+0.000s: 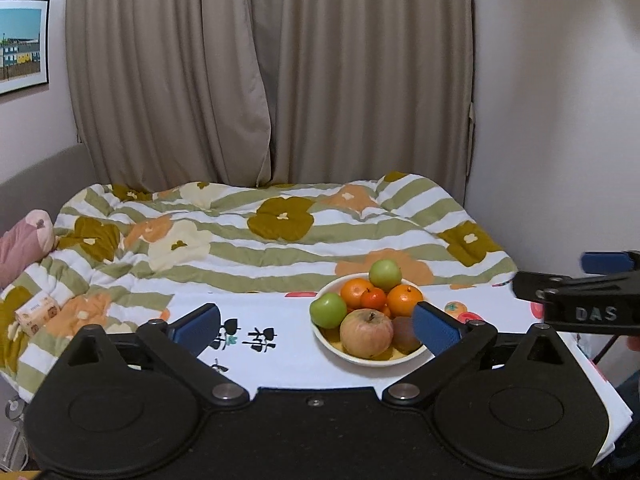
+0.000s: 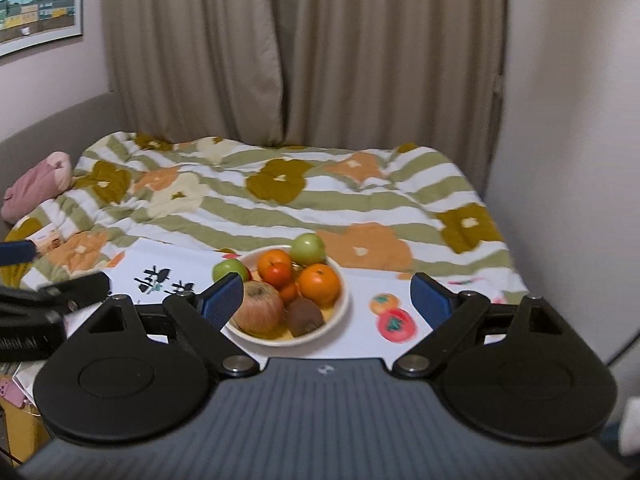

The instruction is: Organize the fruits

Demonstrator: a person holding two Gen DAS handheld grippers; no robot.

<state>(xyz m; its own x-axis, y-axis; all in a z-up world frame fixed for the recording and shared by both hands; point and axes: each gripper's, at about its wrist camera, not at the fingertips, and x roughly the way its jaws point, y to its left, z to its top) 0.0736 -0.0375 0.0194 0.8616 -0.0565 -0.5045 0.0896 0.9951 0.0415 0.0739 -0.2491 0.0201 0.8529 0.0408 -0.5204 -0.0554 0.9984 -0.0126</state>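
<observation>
We see a cream bowl (image 1: 360,358) standing on a bench (image 1: 280,360) covered by a white cloth printed with black characters and small fruit pictures. The bowl is heaped with fruit: a large blotchy red-yellow apple (image 1: 366,333) at its near edge, a brown kiwi-like fruit (image 1: 404,334) just beside it, two big oranges (image 1: 405,299), a small tangerine (image 1: 373,298) between them, and two green apples, one (image 1: 328,310) at the left rim and one (image 1: 385,275) on top at the back.

Our left gripper (image 1: 316,326) has its blue-padded jaws spread wide with nothing between them; the bowl lies beyond, partly behind the right pad. From the right wrist view, our right gripper (image 2: 326,298) is likewise spread wide and holds nothing; the bowl (image 2: 342,308) sits beyond its left pad, with the red-yellow apple (image 2: 258,307) nearest that pad. No fruit lies loose on the cloth; the orange and red shapes right of the bowl are printed on it.

Behind the bench stretches a bed with a striped, flowered quilt (image 1: 260,232), a pink pillow (image 1: 22,248) at its left, and beige curtains (image 1: 260,72) against the wall.
</observation>
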